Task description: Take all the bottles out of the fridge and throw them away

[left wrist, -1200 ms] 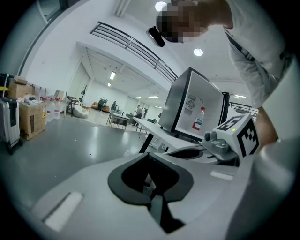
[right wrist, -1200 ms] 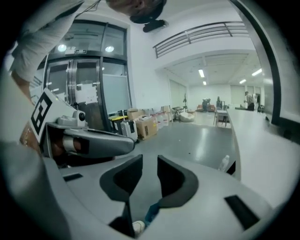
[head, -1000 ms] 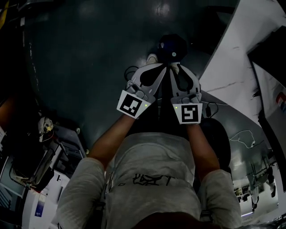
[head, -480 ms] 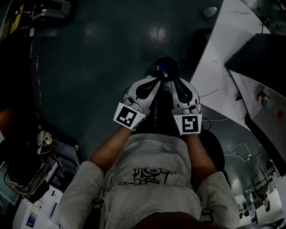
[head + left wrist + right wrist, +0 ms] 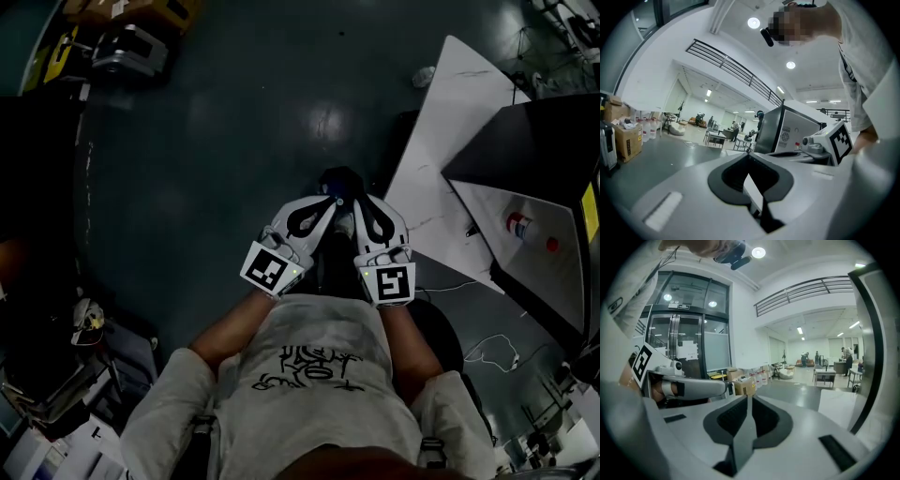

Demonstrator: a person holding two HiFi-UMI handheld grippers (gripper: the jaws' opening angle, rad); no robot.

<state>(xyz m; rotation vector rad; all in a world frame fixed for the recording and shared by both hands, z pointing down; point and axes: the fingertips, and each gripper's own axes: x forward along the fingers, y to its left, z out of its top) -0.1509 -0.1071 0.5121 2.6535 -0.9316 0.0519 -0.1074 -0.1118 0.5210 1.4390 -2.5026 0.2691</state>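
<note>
In the head view my left gripper (image 5: 328, 199) and right gripper (image 5: 361, 199) hang side by side in front of my chest, tips nearly touching, over dark floor. Each is empty. The left gripper (image 5: 748, 157) has its jaws together. The right gripper (image 5: 749, 399) has just been closing, and its jaws now meet with nothing between them. To my right stands the small fridge (image 5: 530, 150), black on top and pale inside. What looks like a bottle with a red cap (image 5: 517, 225) lies in it, well away from both grippers. The fridge (image 5: 787, 131) also shows beyond the left gripper.
A white slab (image 5: 450, 159) lies between me and the fridge. Cables (image 5: 497, 349) trail on the floor at right. Dark equipment (image 5: 89, 319) crowds the left edge. Cardboard boxes and jugs (image 5: 745, 380) stand far off, and people sit at distant tables (image 5: 717, 136).
Both grippers have risen together, staying side by side. The view has swung, so the fridge interior and the red-capped bottle now show at the right.
</note>
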